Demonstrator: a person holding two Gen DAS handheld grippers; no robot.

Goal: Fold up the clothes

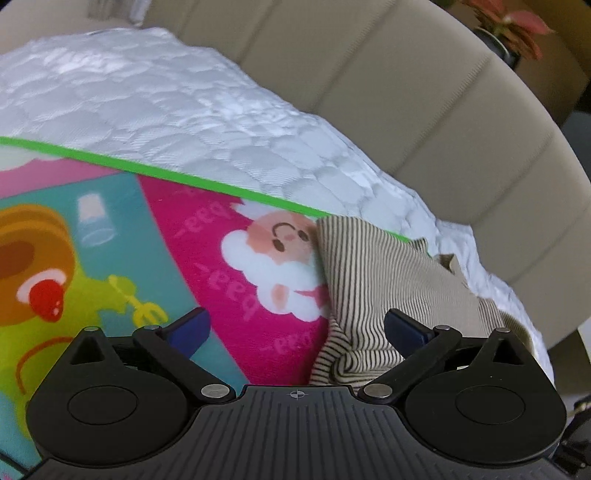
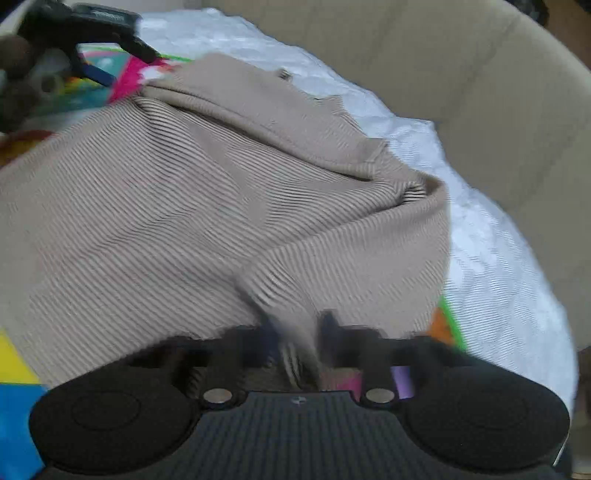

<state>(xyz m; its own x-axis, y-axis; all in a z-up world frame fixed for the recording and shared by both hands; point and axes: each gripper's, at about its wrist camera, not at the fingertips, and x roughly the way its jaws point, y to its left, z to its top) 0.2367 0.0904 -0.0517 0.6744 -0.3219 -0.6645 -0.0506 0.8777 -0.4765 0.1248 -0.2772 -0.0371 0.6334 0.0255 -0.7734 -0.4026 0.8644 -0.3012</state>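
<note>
The beige, finely striped ribbed knit garment (image 2: 221, 206) looks soft and matt. The white quilted bedcover (image 1: 177, 103) has a faint sheen. The colourful cartoon-printed mat (image 1: 110, 258) looks smooth. The beige padded headboard (image 1: 406, 92), upper right, looks smooth and matt.

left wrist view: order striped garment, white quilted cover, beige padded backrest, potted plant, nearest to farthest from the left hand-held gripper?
1. striped garment: just ahead of the left hand-held gripper, toward its right finger.
2. white quilted cover: beyond the garment and the colourful cartoon mat.
3. beige padded backrest: behind the cover.
4. potted plant: top right, past the backrest.
</note>
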